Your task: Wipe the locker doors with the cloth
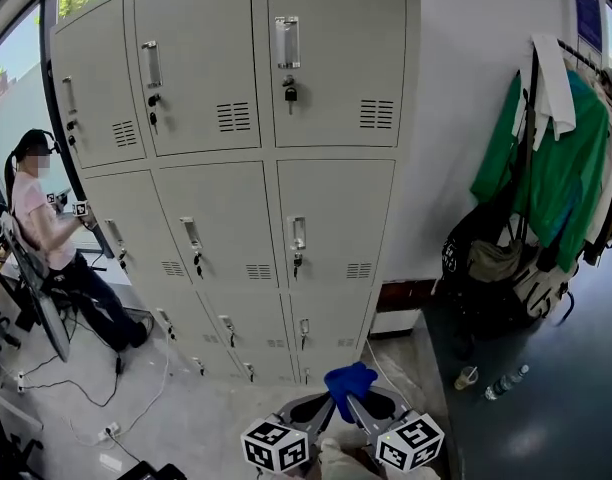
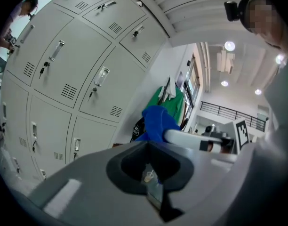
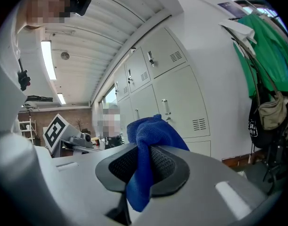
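Observation:
The grey locker bank stands upright ahead of me, its doors closed, some with keys hanging in the locks. Low in the head view, my right gripper is shut on a blue cloth, which bunches above its tips. In the right gripper view the cloth is pinched between the closed jaws of that gripper and hangs down in front. My left gripper sits just left of it, well short of the lockers. In its own view the left gripper is shut and holds nothing, with the cloth beyond.
A seated person works at the lockers' far left, with cables on the floor nearby. Green garments and bags hang on the right wall. A cup and a bottle lie on the floor below them.

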`<state>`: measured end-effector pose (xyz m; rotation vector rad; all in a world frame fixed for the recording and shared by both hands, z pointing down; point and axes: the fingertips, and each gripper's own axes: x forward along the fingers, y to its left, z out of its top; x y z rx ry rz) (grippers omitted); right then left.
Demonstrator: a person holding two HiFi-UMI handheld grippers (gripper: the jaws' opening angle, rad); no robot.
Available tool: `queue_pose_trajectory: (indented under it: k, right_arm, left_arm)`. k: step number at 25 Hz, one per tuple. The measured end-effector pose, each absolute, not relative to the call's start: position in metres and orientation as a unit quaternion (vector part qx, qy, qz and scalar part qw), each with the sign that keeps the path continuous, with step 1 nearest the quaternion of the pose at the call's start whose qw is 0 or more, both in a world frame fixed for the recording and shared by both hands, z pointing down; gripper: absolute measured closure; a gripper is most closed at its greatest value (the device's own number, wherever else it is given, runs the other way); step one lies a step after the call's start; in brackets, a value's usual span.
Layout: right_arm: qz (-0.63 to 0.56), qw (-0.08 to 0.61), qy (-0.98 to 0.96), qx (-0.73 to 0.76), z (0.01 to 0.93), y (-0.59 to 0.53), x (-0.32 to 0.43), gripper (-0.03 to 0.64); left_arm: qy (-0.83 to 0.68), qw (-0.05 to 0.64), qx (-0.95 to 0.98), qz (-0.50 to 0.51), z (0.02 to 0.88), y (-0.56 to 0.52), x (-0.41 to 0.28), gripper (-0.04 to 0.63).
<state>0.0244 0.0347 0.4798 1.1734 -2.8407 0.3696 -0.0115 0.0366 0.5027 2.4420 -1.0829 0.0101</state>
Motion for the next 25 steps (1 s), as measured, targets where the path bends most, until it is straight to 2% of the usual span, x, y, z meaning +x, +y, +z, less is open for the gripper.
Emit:
queue_pose_trajectory:
  k: [12,25]
  right_arm:
    - [0.085,0.005,-0.934,0.346,0.443,-0.100,0.010,0.560]
    - [0.067,-0.001,-0.942,0.329,0.426,-0.163,0.001,0.560]
  left_arm:
    - [-0.439,0.185,0.879,-0.020,0.462,-0.095,-0.038,0.589]
    - [-0.460,0.159,0.872,-0.047,0.436,-0.165,-0.043,0.589]
